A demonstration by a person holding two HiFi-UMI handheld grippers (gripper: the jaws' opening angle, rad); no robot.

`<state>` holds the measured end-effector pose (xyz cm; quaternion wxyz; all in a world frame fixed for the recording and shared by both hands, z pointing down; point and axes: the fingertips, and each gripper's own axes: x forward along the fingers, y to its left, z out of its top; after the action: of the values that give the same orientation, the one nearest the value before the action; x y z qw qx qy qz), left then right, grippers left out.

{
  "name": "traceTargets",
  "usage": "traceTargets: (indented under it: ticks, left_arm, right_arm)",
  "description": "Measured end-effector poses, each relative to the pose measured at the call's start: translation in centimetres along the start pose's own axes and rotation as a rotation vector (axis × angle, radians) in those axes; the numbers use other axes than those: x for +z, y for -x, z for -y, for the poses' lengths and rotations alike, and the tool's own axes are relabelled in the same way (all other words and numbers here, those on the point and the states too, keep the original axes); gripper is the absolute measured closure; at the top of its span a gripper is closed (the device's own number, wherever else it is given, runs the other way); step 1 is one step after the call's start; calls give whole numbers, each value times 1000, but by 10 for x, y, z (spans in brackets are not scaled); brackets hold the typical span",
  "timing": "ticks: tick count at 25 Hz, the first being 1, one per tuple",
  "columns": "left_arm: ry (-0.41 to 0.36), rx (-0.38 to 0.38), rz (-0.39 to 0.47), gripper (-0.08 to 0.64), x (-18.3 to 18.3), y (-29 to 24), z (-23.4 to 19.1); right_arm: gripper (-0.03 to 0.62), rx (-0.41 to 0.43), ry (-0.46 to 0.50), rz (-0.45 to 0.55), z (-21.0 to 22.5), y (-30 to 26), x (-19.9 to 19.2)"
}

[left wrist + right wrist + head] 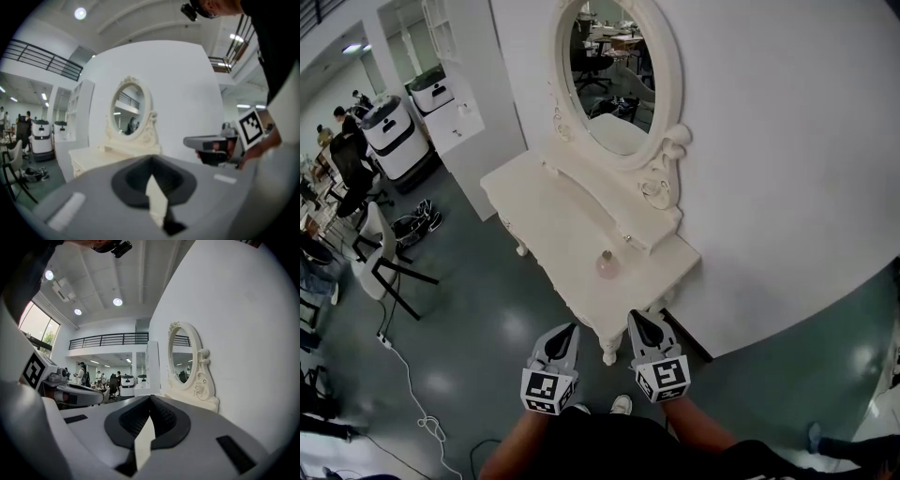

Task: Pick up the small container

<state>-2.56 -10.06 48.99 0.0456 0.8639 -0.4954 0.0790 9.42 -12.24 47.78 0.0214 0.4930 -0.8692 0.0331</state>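
Bright ceiling lights [117,301], fisheye vignette, slight blur

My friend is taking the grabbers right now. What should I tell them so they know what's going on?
Left gripper: shut, empty, short of the table.
Right gripper: shut, empty, beside the left one.
Small container: upright on the white dressing table, near its closest end, apart from both grippers.
Done: nothing picked up yet.
Left: open one gripper, reach the container, close on it, lift.
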Motion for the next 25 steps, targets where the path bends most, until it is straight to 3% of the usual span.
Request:
traceTargets:
  ticks: [7, 25]
  left_arm:
    - [-3, -22, 2, 552, 2, -28, -5]
    - [-37, -173, -59, 552, -29, -127, -49]
  right_arm:
    - [586, -10, 12, -1, 13, -17, 2]
    - [586, -146, 23, -87, 51, -84, -31]
